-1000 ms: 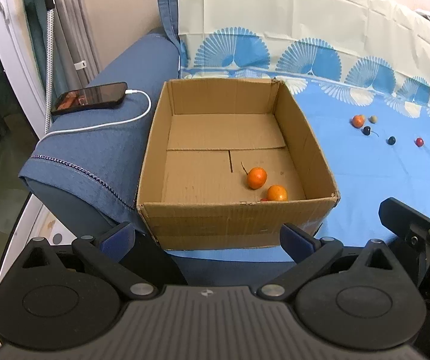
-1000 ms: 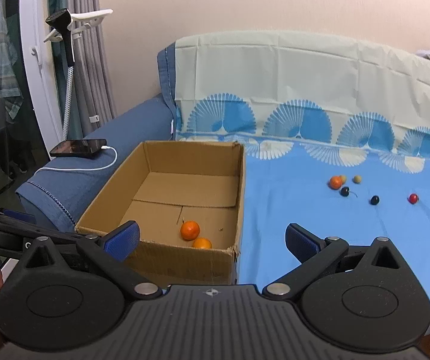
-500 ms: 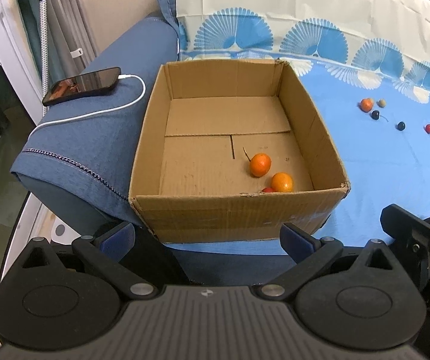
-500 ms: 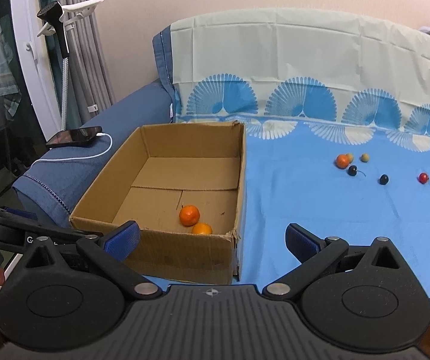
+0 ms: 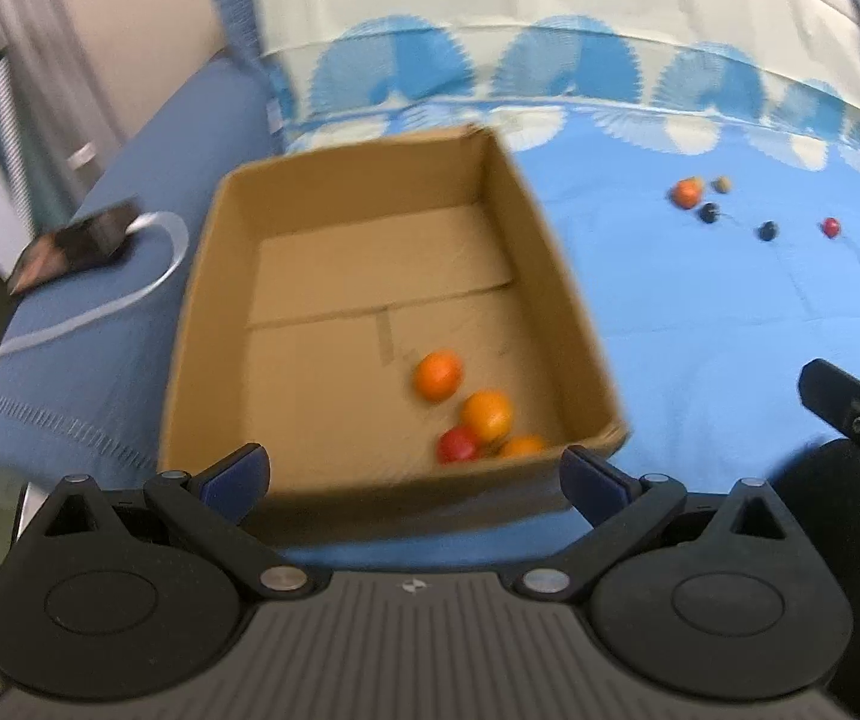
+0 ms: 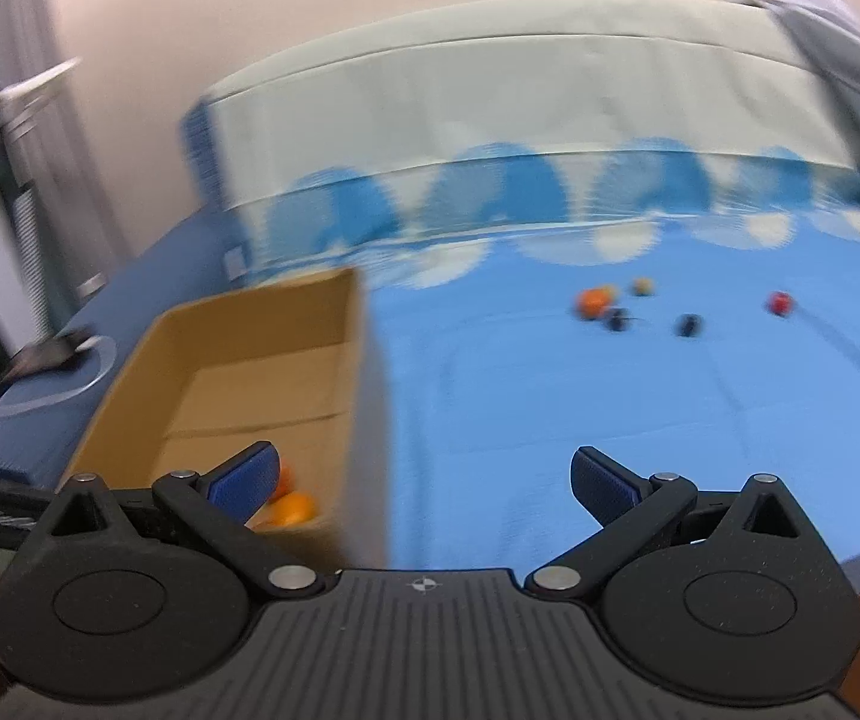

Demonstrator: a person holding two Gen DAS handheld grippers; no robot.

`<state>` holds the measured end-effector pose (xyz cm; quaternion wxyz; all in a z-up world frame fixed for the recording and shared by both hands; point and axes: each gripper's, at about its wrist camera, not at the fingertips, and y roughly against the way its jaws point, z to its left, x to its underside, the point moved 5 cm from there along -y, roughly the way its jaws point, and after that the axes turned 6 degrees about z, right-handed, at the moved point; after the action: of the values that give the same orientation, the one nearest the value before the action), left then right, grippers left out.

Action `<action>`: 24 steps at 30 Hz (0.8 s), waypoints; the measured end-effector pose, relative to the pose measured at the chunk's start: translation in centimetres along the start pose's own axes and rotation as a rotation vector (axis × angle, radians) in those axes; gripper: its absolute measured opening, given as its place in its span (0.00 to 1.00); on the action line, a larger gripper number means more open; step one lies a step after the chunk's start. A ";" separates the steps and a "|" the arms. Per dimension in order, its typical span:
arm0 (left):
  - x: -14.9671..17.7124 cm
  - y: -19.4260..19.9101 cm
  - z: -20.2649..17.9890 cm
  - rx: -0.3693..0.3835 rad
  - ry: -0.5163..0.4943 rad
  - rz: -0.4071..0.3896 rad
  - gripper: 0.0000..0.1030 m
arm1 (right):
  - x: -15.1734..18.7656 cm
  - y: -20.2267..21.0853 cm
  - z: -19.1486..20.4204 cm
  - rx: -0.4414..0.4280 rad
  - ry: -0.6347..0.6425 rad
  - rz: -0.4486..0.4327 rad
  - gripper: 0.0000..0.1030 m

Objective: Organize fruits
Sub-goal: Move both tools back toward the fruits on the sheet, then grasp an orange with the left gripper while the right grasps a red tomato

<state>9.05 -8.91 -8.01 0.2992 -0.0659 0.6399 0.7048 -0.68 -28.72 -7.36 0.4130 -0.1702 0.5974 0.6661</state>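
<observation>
An open cardboard box (image 5: 213, 312) sits on the blue sofa cover and also shows in the right wrist view (image 6: 237, 354). Inside lie three orange fruits (image 5: 439, 373) and a red one (image 5: 458, 443), near the front right corner. Several small fruits lie on the cover to the right: an orange one (image 5: 686, 192), a tan one, two dark ones (image 5: 767, 230) and a red one (image 5: 830, 227); they also show in the right wrist view (image 6: 595, 302). My left gripper (image 5: 414, 471) is open and empty before the box. My right gripper (image 6: 423, 474) is open and empty.
A phone (image 5: 72, 240) on a white cable (image 5: 129, 294) lies on the sofa arm left of the box. The sofa back with a fan-pattern cover (image 5: 550, 60) rises behind. A white stand (image 6: 15, 120) is at far left.
Both grippers have moved forward and to the right; both views are blurred. The left view now looks deeper into the box, showing a red fruit and a third orange one.
</observation>
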 end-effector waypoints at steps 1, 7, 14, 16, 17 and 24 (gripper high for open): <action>-0.8 -0.2 -1.0 0.011 -0.012 0.001 1.00 | -0.4 -0.1 -1.3 0.026 -0.017 -0.012 0.99; -6.5 -2.7 -7.6 0.089 -0.047 -0.002 1.00 | -2.8 -1.6 -9.7 0.180 -0.107 -0.073 0.99; -14.4 -8.8 -15.6 0.141 -0.069 -0.019 1.00 | -5.7 -5.9 -19.1 0.330 -0.178 -0.118 0.99; -16.7 -11.5 -17.8 0.177 -0.068 0.011 1.00 | -6.8 -8.4 -21.9 0.361 -0.191 -0.122 0.99; -17.8 -12.8 -18.8 0.178 -0.065 0.020 1.00 | -7.3 -9.5 -23.0 0.371 -0.195 -0.124 0.99; -25.0 -23.0 -25.9 0.214 -0.115 0.064 1.00 | -11.1 -20.6 -31.3 0.417 -0.188 -0.083 0.99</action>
<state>33.51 -41.68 -20.37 0.3182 0.0275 0.6949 0.6443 13.17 -63.04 -20.01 0.5201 -0.0426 0.6735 0.5234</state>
